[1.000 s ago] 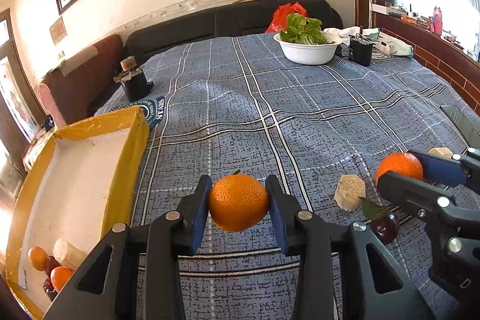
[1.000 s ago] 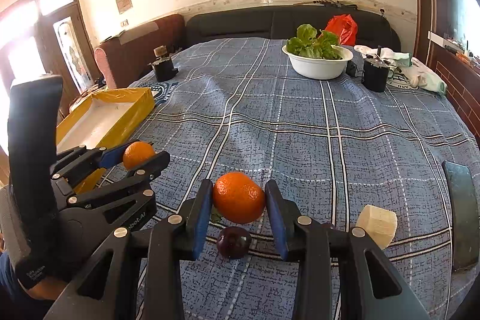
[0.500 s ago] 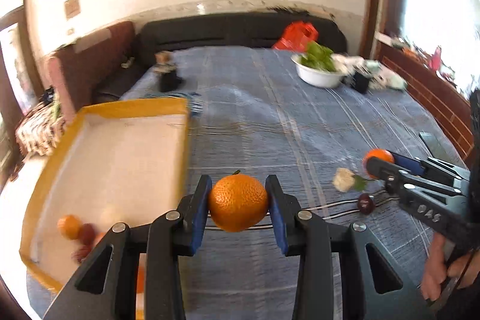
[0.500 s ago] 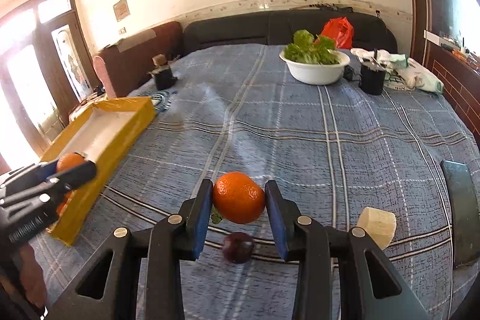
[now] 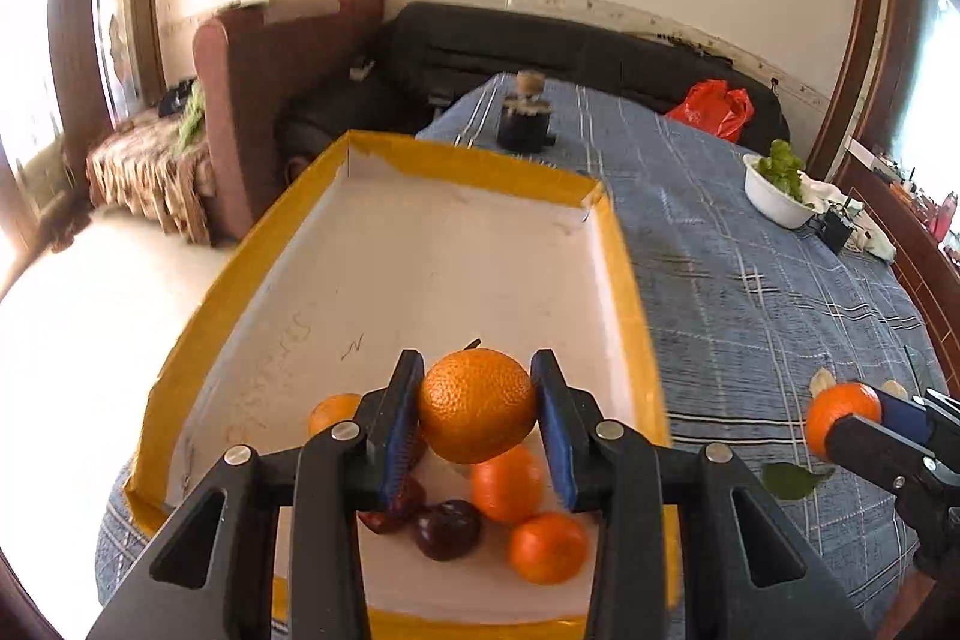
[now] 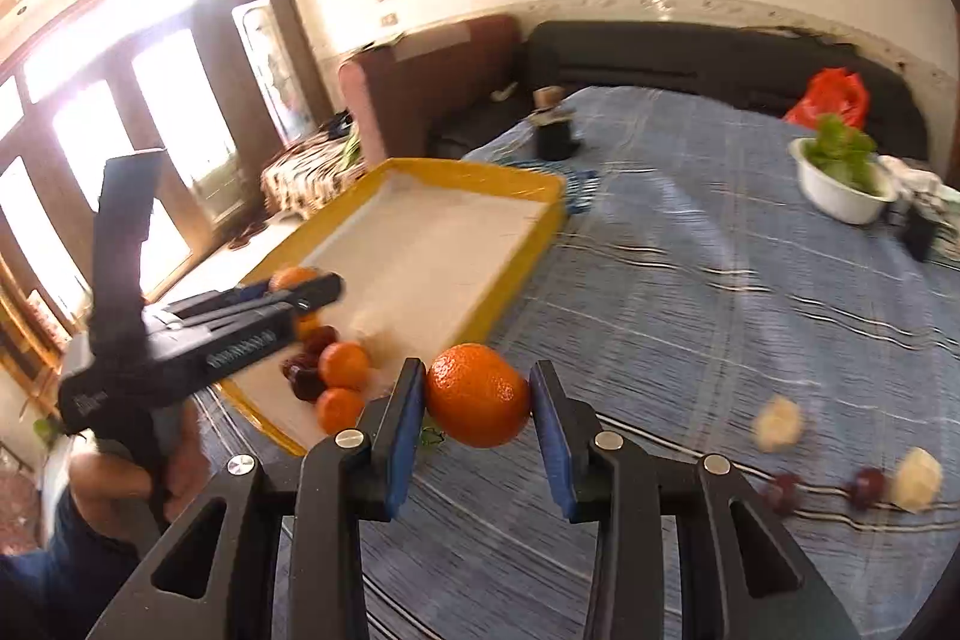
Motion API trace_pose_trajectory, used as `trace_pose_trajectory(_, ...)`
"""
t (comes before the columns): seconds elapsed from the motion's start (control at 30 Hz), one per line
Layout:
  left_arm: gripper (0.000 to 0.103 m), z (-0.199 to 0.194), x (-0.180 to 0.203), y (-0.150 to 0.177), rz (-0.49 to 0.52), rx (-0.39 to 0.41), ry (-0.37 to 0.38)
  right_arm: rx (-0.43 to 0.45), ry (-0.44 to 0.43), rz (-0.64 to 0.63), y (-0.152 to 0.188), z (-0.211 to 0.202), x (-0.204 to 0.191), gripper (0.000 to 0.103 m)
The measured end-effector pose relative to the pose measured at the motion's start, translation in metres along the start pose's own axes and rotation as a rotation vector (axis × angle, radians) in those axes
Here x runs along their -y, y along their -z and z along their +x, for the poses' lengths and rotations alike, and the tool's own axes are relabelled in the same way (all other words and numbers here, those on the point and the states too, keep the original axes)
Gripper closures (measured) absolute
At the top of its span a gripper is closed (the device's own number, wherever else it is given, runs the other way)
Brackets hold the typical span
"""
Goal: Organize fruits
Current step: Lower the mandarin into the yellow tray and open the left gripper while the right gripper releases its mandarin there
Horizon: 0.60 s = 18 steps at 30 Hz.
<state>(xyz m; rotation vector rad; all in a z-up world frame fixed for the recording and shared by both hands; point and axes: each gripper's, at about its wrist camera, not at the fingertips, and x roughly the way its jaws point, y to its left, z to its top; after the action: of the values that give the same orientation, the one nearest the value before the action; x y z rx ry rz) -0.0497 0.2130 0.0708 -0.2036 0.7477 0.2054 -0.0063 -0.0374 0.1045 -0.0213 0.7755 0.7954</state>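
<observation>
While your left gripper (image 5: 477, 421) hangs above the near end of the yellow-rimmed tray (image 5: 624, 274), its fingers (image 5: 401, 424) are clamped on an orange (image 5: 477, 403), one blue pad pressed to each side of the fruit. Below those fingers, on the tray's white floor, lie three more oranges (image 5: 507, 484) and some dark plums (image 5: 447, 529), bunched together at the near end; the stretch of tray beyond the fingertips is bare. Past the tray's far rim stands a small dark jar (image 5: 525, 130) on the blue checked cloth of the desk (image 5: 750, 280).

Your right gripper (image 6: 477, 400) is likewise closed on a second orange (image 6: 477, 394), held off the cloth with a green leaf (image 6: 433, 437) showing just under the left pad. To the left of these fingers sits the near corner of the tray, and the left gripper shows above it with its fruit. To the right of the fingers, well apart, two plums (image 6: 864, 487) and two pale chunks (image 6: 777, 421) lie on the cloth; blur keeps you from telling what the chunks are. Far beyond the fingertips, a white bowl (image 6: 840, 199) of green leaves rests on the desk, with a red bag (image 6: 834, 94) behind it.
</observation>
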Motion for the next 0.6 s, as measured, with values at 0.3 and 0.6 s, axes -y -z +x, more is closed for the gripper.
trace_pose_trajectory(0.3,0.067,0.03,-0.023,0.003,-0.084,-0.085,0.057,-0.088,-0.04,0.065,-0.039,0.073,-0.017,0.063)
trace_pose_trajectory(0.6,0.067,0.03,-0.018,0.009,-0.038,-0.03,0.039,-0.16,-0.036,0.126,-0.051,0.127,-0.018,0.063)
